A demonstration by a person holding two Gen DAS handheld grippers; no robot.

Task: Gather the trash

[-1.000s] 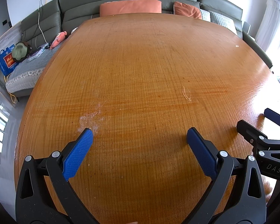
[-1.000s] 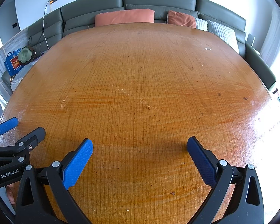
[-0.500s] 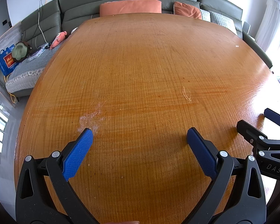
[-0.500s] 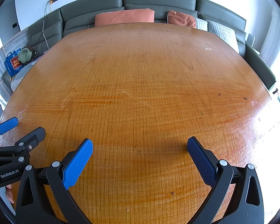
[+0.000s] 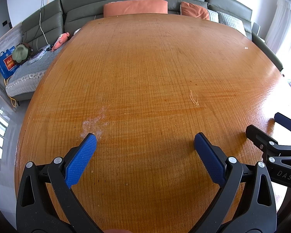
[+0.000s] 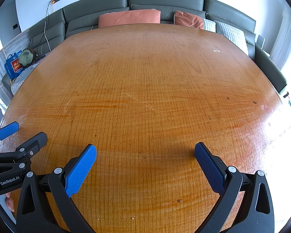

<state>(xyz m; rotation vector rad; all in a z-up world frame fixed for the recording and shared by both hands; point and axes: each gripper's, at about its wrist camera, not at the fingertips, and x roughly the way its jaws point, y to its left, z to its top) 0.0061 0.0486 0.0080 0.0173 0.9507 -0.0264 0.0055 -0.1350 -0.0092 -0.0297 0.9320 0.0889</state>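
Note:
My left gripper (image 5: pixel 143 139) is open and empty, low over the near part of a large wooden table (image 5: pixel 155 68). My right gripper (image 6: pixel 145 150) is open and empty beside it; it also shows at the right edge of the left wrist view (image 5: pixel 261 128). The left gripper shows at the left edge of the right wrist view (image 6: pixel 23 132). A small white scrap (image 6: pixel 216 51) lies far off near the table's right edge, also in the left wrist view (image 5: pixel 246 48). A whitish powdery smear (image 5: pixel 93 122) lies by the left fingertip. Tiny crumbs (image 6: pixel 179 200) lie near me.
A grey sofa (image 6: pixel 164 2) with orange cushions (image 6: pixel 129 17) wraps behind the table. A blue bag (image 5: pixel 6 62), a green hat (image 5: pixel 20 53) and a pink toy (image 5: pixel 61 40) sit on the sofa's left part. A curved scratch (image 5: pixel 193 97) marks the tabletop.

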